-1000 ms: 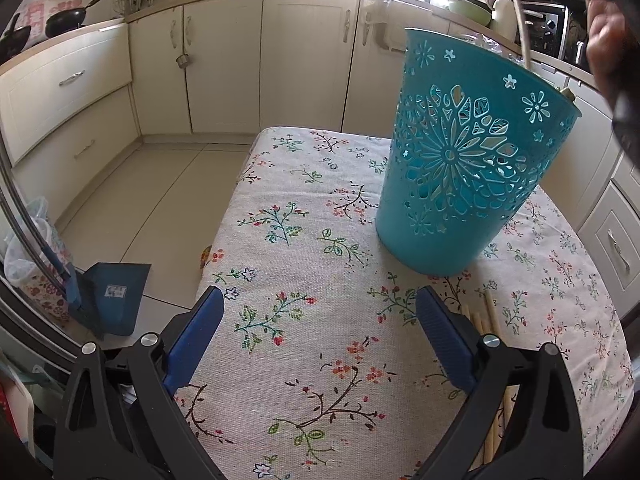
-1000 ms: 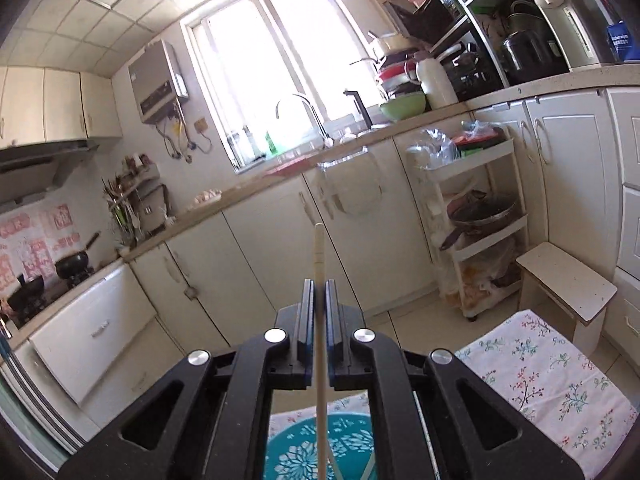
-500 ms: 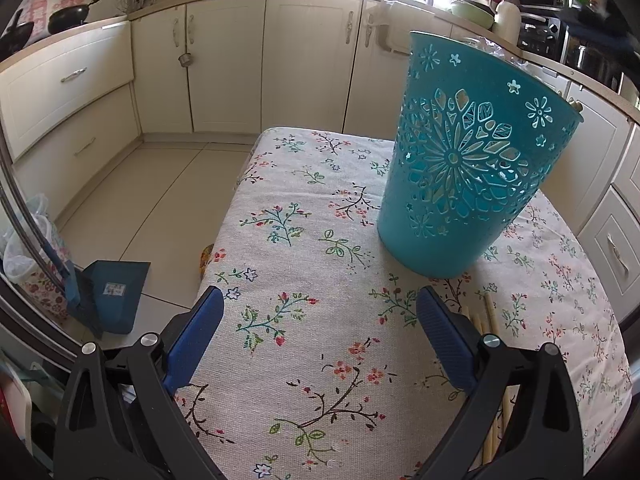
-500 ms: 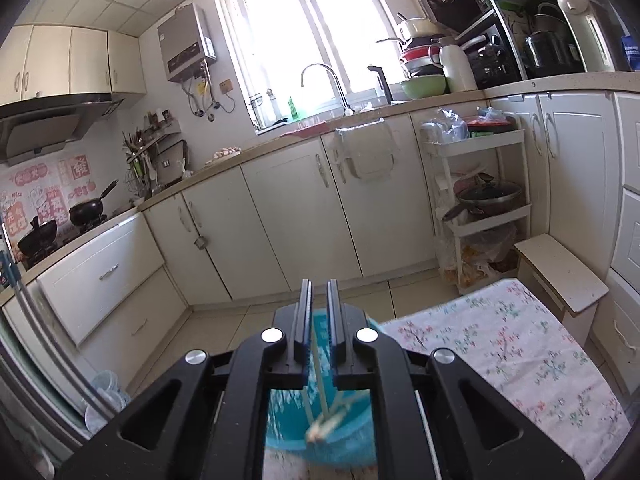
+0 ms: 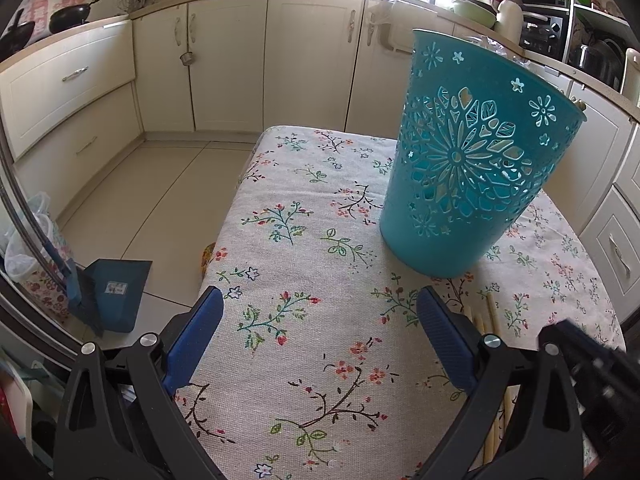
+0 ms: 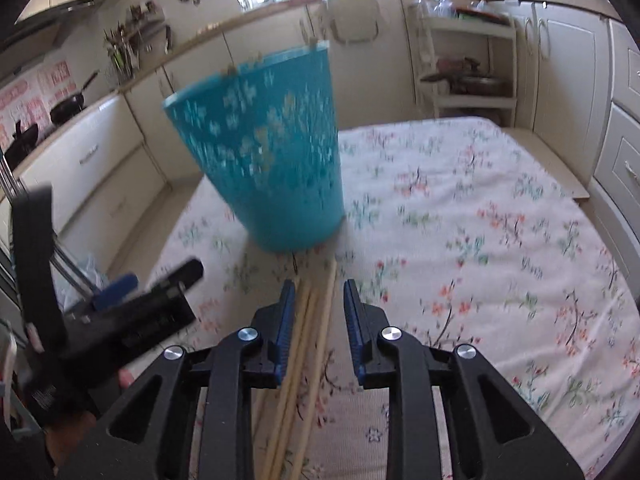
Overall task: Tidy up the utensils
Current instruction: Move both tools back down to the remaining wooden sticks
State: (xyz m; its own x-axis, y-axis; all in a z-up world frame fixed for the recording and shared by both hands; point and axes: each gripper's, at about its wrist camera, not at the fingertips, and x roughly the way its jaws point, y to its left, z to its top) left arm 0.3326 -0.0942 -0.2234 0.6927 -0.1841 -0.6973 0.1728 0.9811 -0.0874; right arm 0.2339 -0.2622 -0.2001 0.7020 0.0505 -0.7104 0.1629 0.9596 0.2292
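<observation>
On the table (image 5: 304,240), spread with a flowered cloth, everything sits in a cream-cabinet kitchen, and the big item is the teal basket (image 5: 472,168): tall, upright, cut through with a flower pattern, standing on the far half of the cloth. In the right wrist view that same basket (image 6: 272,152) is blurred, straight ahead of the fingers.

Next down in size, the left gripper (image 5: 320,344). Its blue-padded jaws stand wide apart over bare cloth, nothing between them, the basket well beyond the tips. From the right wrist view you catch its dark body low on the left, a hand (image 6: 80,412) wrapped around the handle.

Then the right gripper (image 6: 320,300), pointing down at the table just short of the basket's base. The jaws are opening right now, a narrow gap so far, and the pale wooden chopsticks (image 6: 308,344) lie lengthwise on the cloth within that gap. The pads are not pressing on them; the sticks sit close against the left pad, clear space on the right. Their far ends reach nearly to the foot of the basket.

From the left wrist view the same chopsticks (image 5: 490,320) peek out just beside the right-hand finger, running toward the table's near edge, with the right gripper's blurred black body at the lower right corner.
</observation>
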